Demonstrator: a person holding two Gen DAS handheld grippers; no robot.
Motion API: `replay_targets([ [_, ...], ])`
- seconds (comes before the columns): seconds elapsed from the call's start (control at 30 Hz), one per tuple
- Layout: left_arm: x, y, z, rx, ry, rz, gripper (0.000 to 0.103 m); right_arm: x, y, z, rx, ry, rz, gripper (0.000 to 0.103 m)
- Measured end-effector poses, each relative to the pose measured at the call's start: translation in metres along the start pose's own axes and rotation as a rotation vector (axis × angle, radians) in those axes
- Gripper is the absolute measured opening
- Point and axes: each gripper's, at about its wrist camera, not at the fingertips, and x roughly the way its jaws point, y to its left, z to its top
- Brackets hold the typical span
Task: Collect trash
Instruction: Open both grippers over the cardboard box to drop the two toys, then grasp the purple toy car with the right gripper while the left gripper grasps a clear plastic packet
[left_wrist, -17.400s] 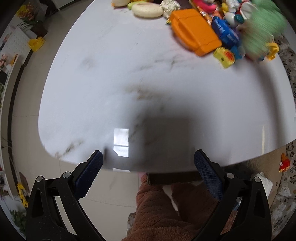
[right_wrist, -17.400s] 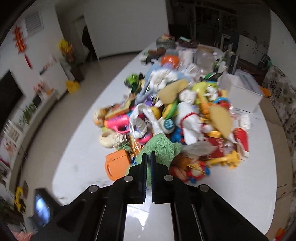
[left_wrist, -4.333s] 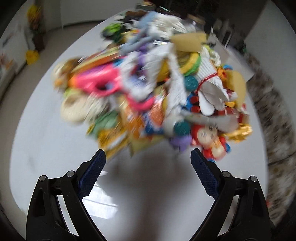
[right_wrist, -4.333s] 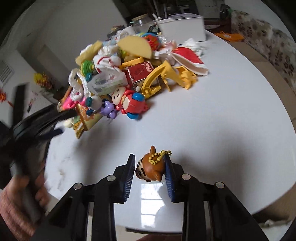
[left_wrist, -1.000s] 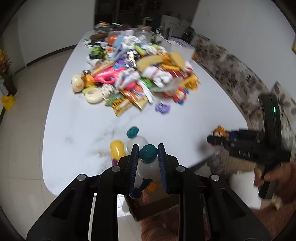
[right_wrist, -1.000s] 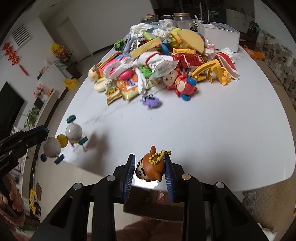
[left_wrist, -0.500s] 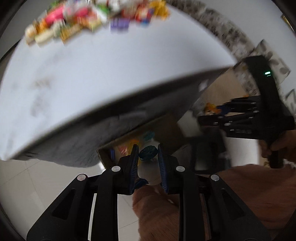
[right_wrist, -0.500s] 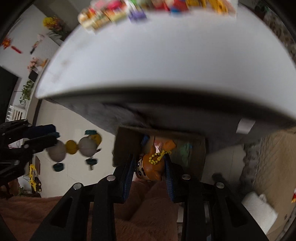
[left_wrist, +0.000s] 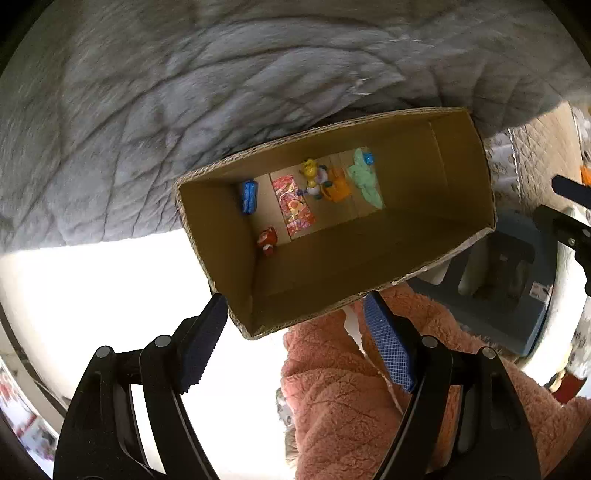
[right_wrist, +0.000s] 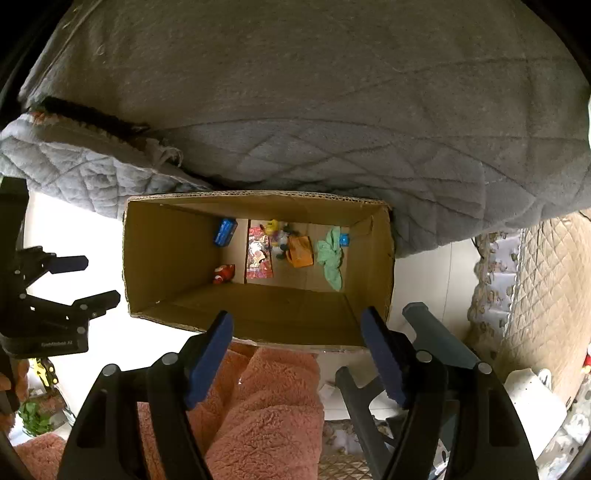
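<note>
An open cardboard box (left_wrist: 461, 184) (right_wrist: 166, 251) stands on the floor below me. On its bottom lie a blue pack (left_wrist: 249, 192), a pink printed packet (left_wrist: 293, 205), a yellow-and-white ball toy (left_wrist: 312, 177) (right_wrist: 277, 234), an orange case (right_wrist: 301, 251), a green cloth (right_wrist: 332, 254) and a small red toy (right_wrist: 223, 274). My left gripper (left_wrist: 295, 332) (right_wrist: 88, 282) points down over the box's near rim, its jaws opening with nothing held. My right gripper (right_wrist: 297, 339) hangs over the near rim too, jaws opening and empty; part of it shows at the left wrist view's right edge.
A grey quilted cover (right_wrist: 295, 110) hangs from the table above the box's far side. A person's pink fleece legs (right_wrist: 266, 406) sit just behind the box. A grey-blue stool (left_wrist: 517, 288) stands to the right, and a beige quilted sofa cover (right_wrist: 535, 277) lies further right.
Both grippers dropped from above the tabletop to below its edge and turned down over the box. Both jaws opened; the ball toy and the brown figure left them.
</note>
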Motion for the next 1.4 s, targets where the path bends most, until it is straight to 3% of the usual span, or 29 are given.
replay_targets([
  [0.1,-0.013,0.001,-0.009,0.027,-0.010,0.021,0.075,-0.009,0.005,-0.001,-0.013,-0.001,0.017,0.072],
  [0.2,-0.037,-0.010,-0.023,0.107,-0.016,-0.012,0.075,-0.032,0.018,-0.003,-0.051,-0.015,0.067,0.072],
  [0.3,-0.087,-0.022,-0.051,0.237,-0.075,-0.028,0.075,-0.090,0.036,-0.005,-0.117,-0.088,0.145,0.072],
  [0.37,-0.118,-0.023,-0.065,0.265,-0.112,-0.042,0.079,-0.133,0.043,-0.002,-0.142,-0.164,0.195,0.075],
  [0.5,-0.190,-0.005,-0.081,0.168,-0.260,-0.042,0.083,-0.219,0.059,0.018,-0.193,-0.379,0.252,0.085],
  [0.57,-0.216,0.002,-0.084,0.125,-0.337,-0.025,0.083,-0.243,0.068,0.034,-0.221,-0.459,0.244,0.096],
  [0.63,-0.250,0.009,-0.084,0.073,-0.447,0.014,0.083,-0.260,0.079,0.056,-0.244,-0.555,0.182,0.097],
  [0.73,-0.293,0.016,-0.084,0.014,-0.596,0.009,0.083,-0.262,0.095,0.096,-0.260,-0.610,0.139,0.097],
  [0.77,-0.305,0.018,-0.082,-0.004,-0.632,0.011,0.088,-0.258,0.101,0.113,-0.255,-0.615,0.132,0.097],
  [1.0,-0.327,0.037,-0.087,-0.118,-0.701,-0.004,0.090,-0.218,0.123,0.204,-0.256,-0.558,0.038,0.071],
  [1.07,-0.327,0.041,-0.087,-0.146,-0.699,-0.030,0.090,-0.206,0.124,0.220,-0.270,-0.535,-0.004,0.057],
  [1.1,-0.329,0.044,-0.087,-0.162,-0.698,-0.032,0.090,-0.207,0.122,0.222,-0.263,-0.548,0.008,0.053],
  [1.13,-0.329,0.046,-0.087,-0.171,-0.700,-0.037,0.090,-0.210,0.119,0.223,-0.248,-0.546,0.002,0.042],
  [1.3,-0.336,0.059,-0.078,-0.204,-0.708,-0.037,0.090,-0.224,0.098,0.211,-0.192,-0.527,0.081,0.041],
  [1.4,-0.337,0.062,-0.062,-0.214,-0.700,-0.050,0.090,-0.243,0.083,0.182,-0.161,-0.552,0.129,0.041],
])
